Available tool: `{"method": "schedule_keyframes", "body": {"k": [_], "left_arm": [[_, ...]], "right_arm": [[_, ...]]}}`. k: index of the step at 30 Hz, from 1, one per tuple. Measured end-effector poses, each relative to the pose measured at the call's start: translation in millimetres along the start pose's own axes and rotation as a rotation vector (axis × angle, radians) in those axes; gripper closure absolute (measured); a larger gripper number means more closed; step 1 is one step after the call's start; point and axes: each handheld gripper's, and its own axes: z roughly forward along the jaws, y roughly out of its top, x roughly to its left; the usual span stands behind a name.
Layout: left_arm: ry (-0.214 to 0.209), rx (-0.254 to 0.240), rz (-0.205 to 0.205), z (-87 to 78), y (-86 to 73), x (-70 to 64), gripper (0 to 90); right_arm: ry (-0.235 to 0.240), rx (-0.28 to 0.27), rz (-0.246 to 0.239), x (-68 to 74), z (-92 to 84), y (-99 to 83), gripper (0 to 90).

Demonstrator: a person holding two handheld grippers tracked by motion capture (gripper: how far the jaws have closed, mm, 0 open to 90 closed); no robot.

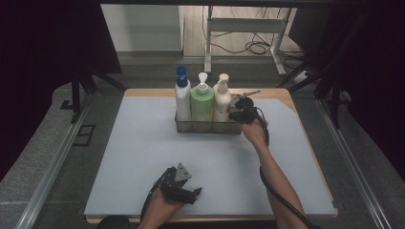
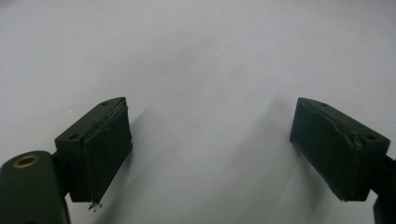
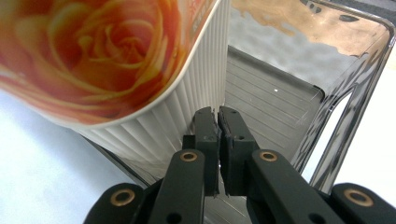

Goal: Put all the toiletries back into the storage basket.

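Three bottles stood in clear caddy (image 1: 208, 127) at mat's far edge — right gripper (image 3: 217, 122) pressed together on caddy's wall beside rose-label bottle (image 3: 116, 60); left gripper (image 2: 210, 154) spread, idle near front edge — caddy move seemingly left.

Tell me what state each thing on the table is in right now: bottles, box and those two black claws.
blue-capped bottle: upright in the bin, cap on.
green pump bottle: upright, middle of the row.
rose-label pump bottle: upright at the bin's right end.
clear bin: upright on the mat, holding three bottles.
left gripper: open, nothing between its jaws.
right gripper: shut, empty, at the bin's right end.
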Motion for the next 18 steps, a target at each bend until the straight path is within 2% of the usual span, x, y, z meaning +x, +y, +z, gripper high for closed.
{"method": "schedule_keyframes", "body": {"k": [11,18], "left_arm": [[0.0,0.0,0.0,0.0,0.0,0.0,12.3],[0.0,0.0,0.0,0.0,0.0,0.0,12.3]], "right_arm": [[0.003,0.0,-0.013,3.4,-2.2,2.9,87.5],[0.011,0.0,-0.005,3.5,-2.4,2.9,88.2]]}}
